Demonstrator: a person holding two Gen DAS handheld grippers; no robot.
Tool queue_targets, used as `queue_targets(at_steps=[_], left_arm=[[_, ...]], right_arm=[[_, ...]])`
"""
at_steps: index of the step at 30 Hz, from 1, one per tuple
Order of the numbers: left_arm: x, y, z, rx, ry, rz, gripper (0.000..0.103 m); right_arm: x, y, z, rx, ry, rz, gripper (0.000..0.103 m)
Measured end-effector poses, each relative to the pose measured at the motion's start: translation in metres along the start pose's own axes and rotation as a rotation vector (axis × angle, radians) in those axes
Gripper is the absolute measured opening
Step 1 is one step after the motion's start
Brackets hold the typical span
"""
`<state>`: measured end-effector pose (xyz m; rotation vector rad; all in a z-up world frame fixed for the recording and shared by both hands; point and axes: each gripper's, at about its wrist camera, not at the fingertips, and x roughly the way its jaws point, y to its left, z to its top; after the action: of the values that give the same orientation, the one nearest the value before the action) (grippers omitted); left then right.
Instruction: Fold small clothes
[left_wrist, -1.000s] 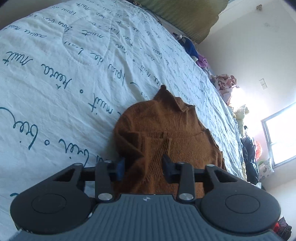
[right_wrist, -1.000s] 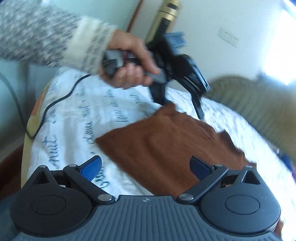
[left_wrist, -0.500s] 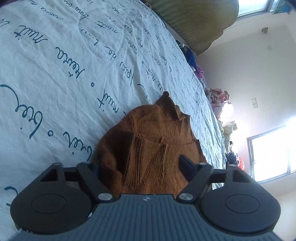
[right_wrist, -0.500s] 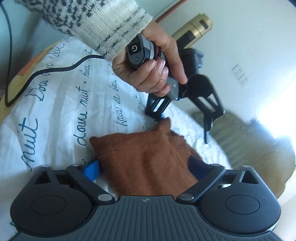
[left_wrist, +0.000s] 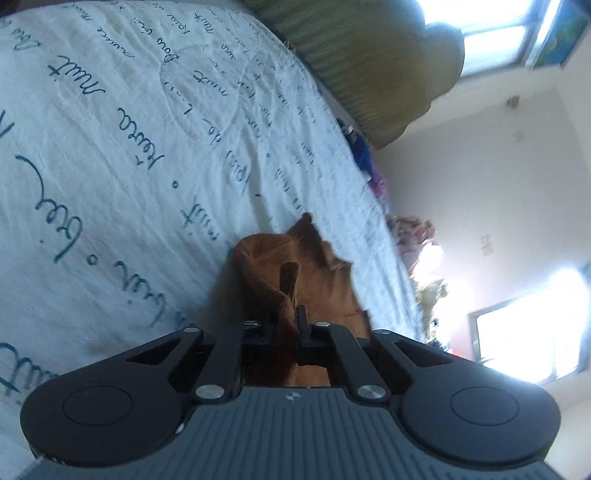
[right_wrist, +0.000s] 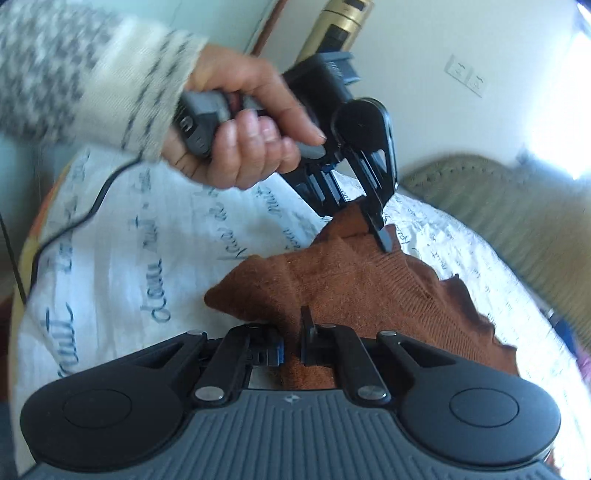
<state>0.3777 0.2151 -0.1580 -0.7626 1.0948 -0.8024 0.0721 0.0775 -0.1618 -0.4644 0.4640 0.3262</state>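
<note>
A small rust-brown knitted garment (right_wrist: 354, 280) lies on a white bedspread with blue script (right_wrist: 122, 243). My left gripper (left_wrist: 286, 325) is shut on one bunched edge of the brown garment (left_wrist: 295, 269), lifting it off the bedspread (left_wrist: 122, 155). In the right wrist view the left gripper (right_wrist: 354, 199) shows at the garment's far edge, held by a hand. My right gripper (right_wrist: 293, 343) is shut on the garment's near edge.
A green ribbed pillow (left_wrist: 369, 66) lies at the head of the bed. Loose clothes (left_wrist: 413, 232) are piled beyond the bed's far edge. A black cable (right_wrist: 92, 206) trails across the bedspread near the hand. A window (left_wrist: 524, 339) glares bright.
Both grippers were open around the garment's edges half a second ago. Both have closed on the cloth, and the left one has bunched and raised its edge.
</note>
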Motion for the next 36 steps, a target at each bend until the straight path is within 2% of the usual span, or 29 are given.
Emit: queue_targets(at_steps=[3,6,8,10,17,22,27,36], left_arm=[[0.008,-0.006,-0.006,-0.066,-0.037,-0.078,0.006],[0.024,-0.019,-0.01,-0.092,-0.037,-0.089,0.006],[0.038,-0.037,-0.012,-0.077,-0.029,-0.083,0.006],[0.053,-0.052,-0.013,-0.063,-0.017,-0.081,0.006],[0.128,-0.112,-0.022,0.022,0.077,-0.033,0.005],[0.187,-0.144,-0.042,0.09,0.16,0.013,0.006],[0.227,-0.169,-0.061,0.155,0.213,0.067,0.006],[0.296,-0.212,-0.096,0.281,0.295,0.122,0.005]], right_arm=[[-0.009,-0.023,0.002,0.1,-0.022,0.017,0.007],[-0.015,-0.051,-0.002,0.223,-0.034,0.041,0.007],[-0.019,-0.072,-0.007,0.309,-0.045,0.045,0.007],[-0.024,-0.097,-0.017,0.441,-0.059,0.084,0.007],[-0.05,-0.154,-0.068,0.715,-0.108,0.072,0.007],[-0.067,-0.186,-0.109,0.871,-0.13,0.062,0.007],[-0.073,-0.215,-0.16,1.062,-0.155,0.085,0.007],[-0.081,-0.233,-0.21,1.177,-0.138,0.055,0.007]])
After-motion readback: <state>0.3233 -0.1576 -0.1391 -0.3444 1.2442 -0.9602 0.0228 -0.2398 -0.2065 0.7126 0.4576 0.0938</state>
